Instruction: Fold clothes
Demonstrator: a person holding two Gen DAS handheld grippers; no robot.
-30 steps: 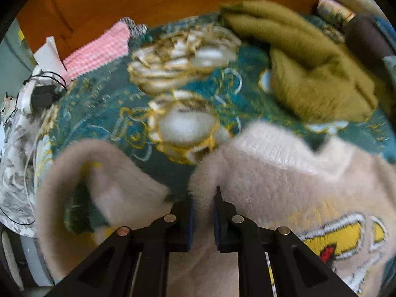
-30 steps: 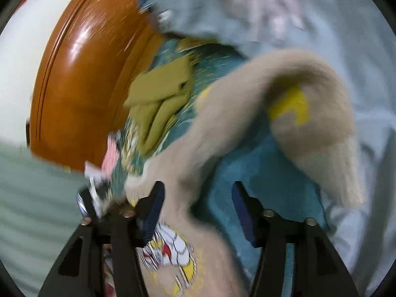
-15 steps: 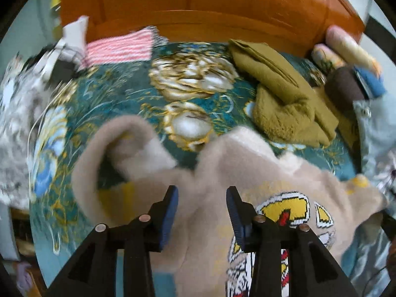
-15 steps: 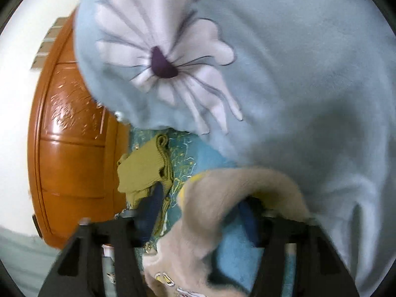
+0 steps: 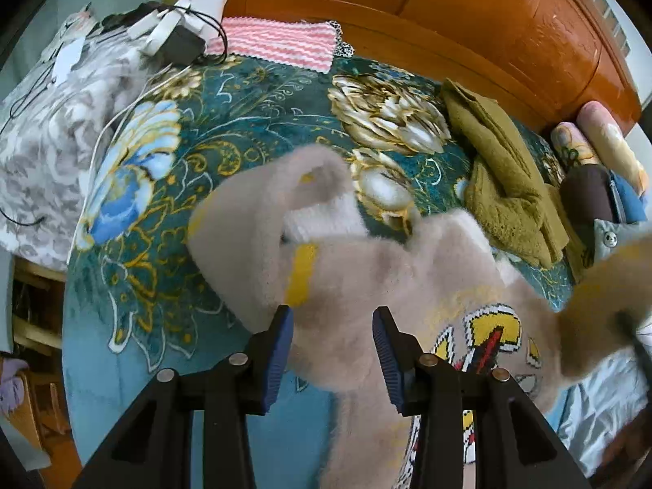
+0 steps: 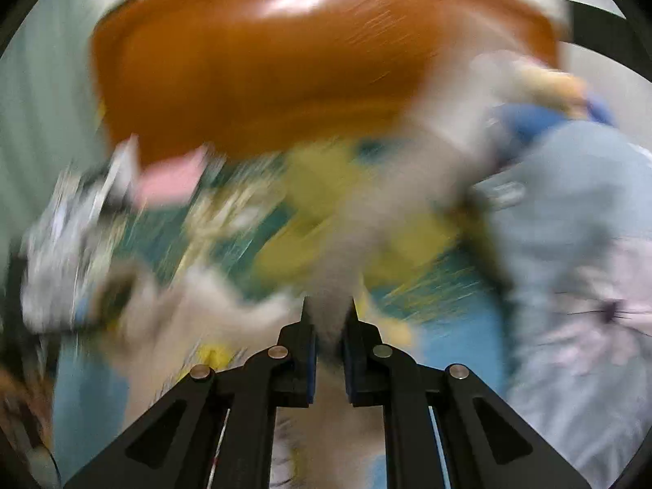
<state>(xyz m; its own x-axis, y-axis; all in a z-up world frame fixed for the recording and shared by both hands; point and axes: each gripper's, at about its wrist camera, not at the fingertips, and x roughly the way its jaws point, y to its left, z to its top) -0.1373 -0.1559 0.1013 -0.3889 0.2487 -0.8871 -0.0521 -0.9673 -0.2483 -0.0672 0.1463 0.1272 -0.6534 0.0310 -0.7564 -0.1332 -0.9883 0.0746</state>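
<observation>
Fuzzy beige knit, long pile: the sweater lies front-up on the teal floral bedspread, cartoon print showing, one sleeve curled back in a loop twd the collar on my left. I judge it light, very soft, no stiffness at all, so it'll droop and stretch wherever I lift it; the pile looks grippy rather than slick, nothing fragile. Best holds, in my view: cuff or shoulder seam, or the ribbed hem, where fabric is doubled and the pads get a fold to bite. Mid-panel pinch would just tent it. Left gripper hangs over the sweater near the shoulder w/ jaws spread wide, nothing between them. Right gripper is clamped on a strip of beige fluff, most likely the other sleeve, pads nearly together w/ pile bulging out betw. them. Right wrist view is badly motion-smeared: I can make out the orange wooden headboard and pale blue fleece garment at right, not much else; can't tell which part of the sleeve I hold or how much hangs free. In left view the hem and lower body are cut off behind the fingers, and the right-hand sleeve blurs out at frame edge. Olive garment sits folded-ish by the headboard, apart from the sweater. How many folds the sweater carries: not settled from here.
</observation>
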